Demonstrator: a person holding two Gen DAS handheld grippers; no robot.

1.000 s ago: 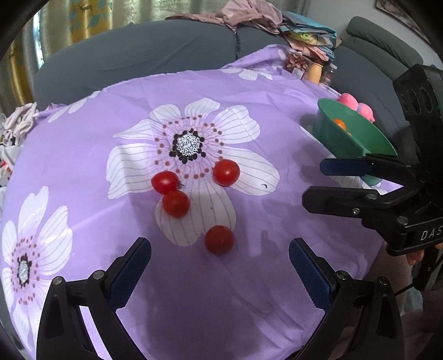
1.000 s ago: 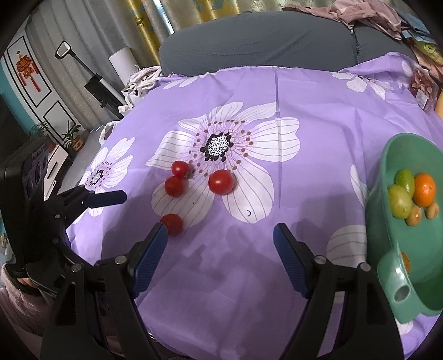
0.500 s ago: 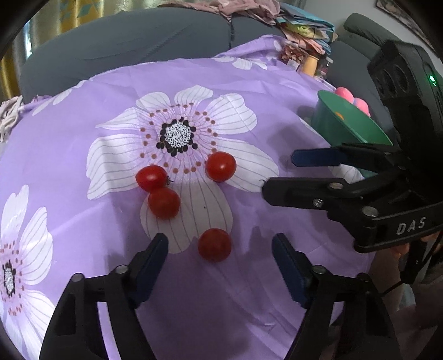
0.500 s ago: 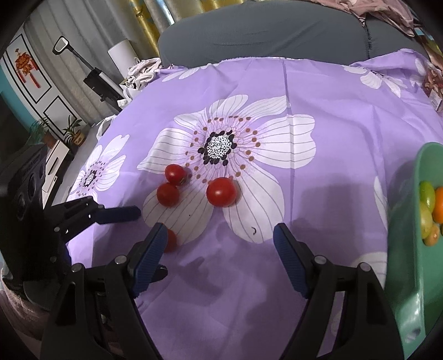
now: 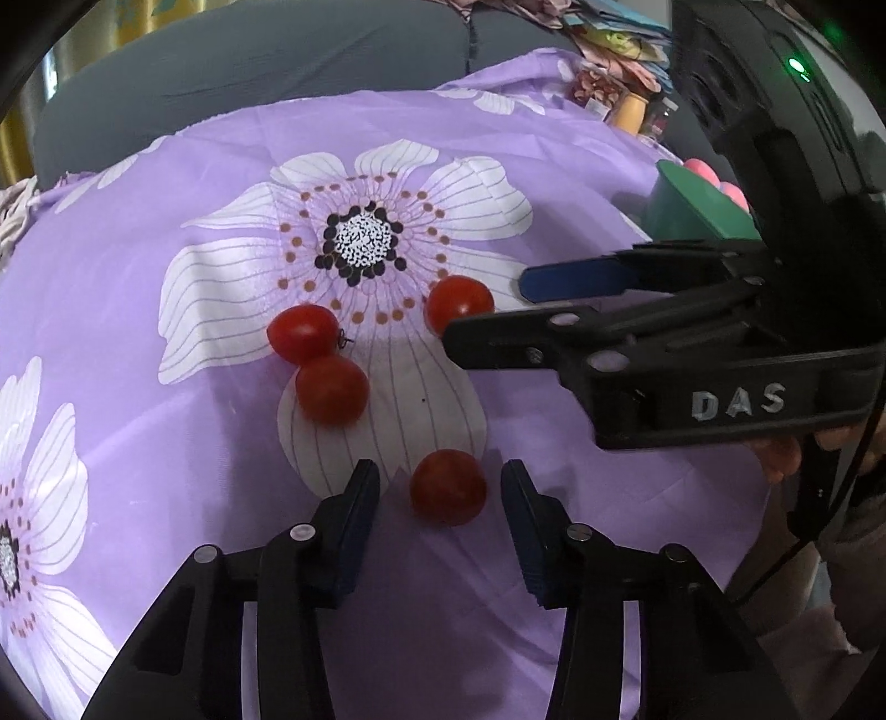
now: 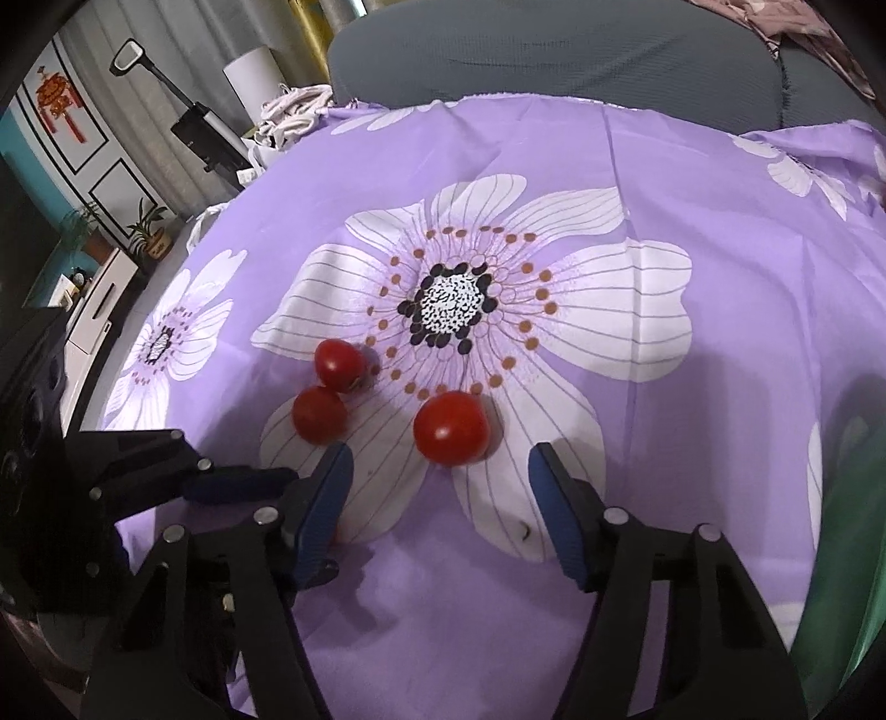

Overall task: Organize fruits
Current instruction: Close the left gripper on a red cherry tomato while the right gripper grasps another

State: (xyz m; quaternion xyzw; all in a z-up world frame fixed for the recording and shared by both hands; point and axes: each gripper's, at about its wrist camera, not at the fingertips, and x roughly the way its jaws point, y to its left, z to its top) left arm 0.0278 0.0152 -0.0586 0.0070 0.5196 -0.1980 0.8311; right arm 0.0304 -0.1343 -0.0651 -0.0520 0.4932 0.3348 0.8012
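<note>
- Down low over the purple flowered cloth (image 5: 554, 166), the left gripper (image 5: 440, 498) stood wide, its blue pads either side of the nearest tomato (image 5: 447, 486) without touching it
- At 11 o'clock from that tomato sat a second tomato (image 5: 332, 390), touching a third tomato (image 5: 303, 333) just beyond it at 11 o'clock
- At 12 o'clock, well apart from the nearest one, lay a fourth tomato (image 5: 458, 303), partly covered by a finger of the right gripper (image 6: 440, 479)
- Seen from the right wrist, that gripper was spread wide, holding nothing, with the fourth tomato (image 6: 451, 427) just ahead of its tips on a white petal
- At 2 o'clock in the left view, a green bowl (image 5: 692, 207) sat on the cloth's edge, pink fruit (image 5: 720, 180) showing behind its rim
- A grey sofa (image 6: 554, 50) ran along 12 o'clock behind the cloth
</note>
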